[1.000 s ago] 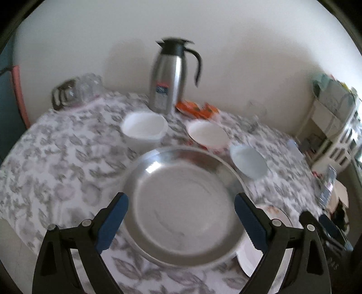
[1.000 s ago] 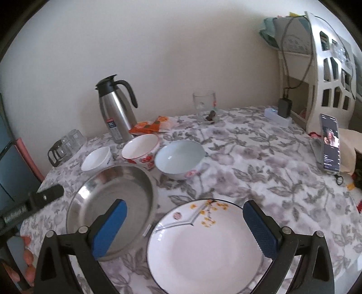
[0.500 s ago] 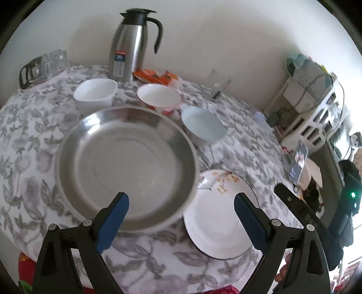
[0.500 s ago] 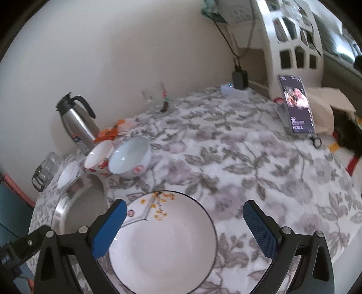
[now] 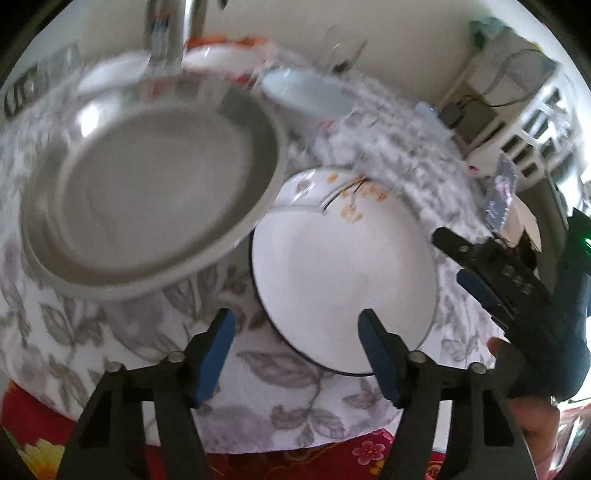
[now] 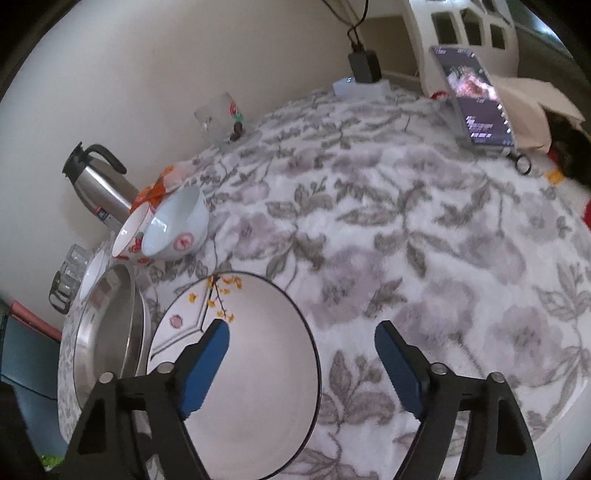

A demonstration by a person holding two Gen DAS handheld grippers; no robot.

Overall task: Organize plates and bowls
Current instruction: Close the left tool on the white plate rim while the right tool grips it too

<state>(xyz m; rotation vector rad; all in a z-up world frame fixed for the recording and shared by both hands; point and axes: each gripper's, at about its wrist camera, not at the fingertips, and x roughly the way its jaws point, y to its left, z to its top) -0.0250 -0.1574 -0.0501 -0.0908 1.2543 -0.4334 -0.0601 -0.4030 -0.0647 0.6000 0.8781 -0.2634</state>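
A white plate with yellow flowers (image 5: pixel 343 266) lies on the flowered tablecloth, its left rim tucked under a large steel plate (image 5: pixel 147 192). My left gripper (image 5: pixel 295 328) hangs over the white plate's near rim. Its jaws are closing, with the rim between them but not pressed. My right gripper (image 6: pixel 303 332) hovers over the same plate (image 6: pixel 251 369), straddling its right rim. Its jaws are also closing without touching. From the left wrist view, the right gripper (image 5: pixel 450 254) stands at the plate's right edge. A light blue bowl (image 6: pixel 177 229), a red-flowered bowl (image 6: pixel 133 236) and a small white bowl (image 6: pixel 92 273) stand behind.
A steel thermos (image 6: pixel 99 188), a snack packet (image 6: pixel 159 188) and a drinking glass (image 6: pixel 218 118) stand by the wall. Glass mugs (image 6: pixel 70 273) sit at the far left. A phone (image 6: pixel 476 99) leans at the back right near a white rack (image 6: pixel 461 26). The table edge (image 5: pixel 295 439) is close below.
Both grippers have come down and tilted toward the white plate, and both jaws have narrowed. The left wrist view has swung from the steel plate to the white plate.
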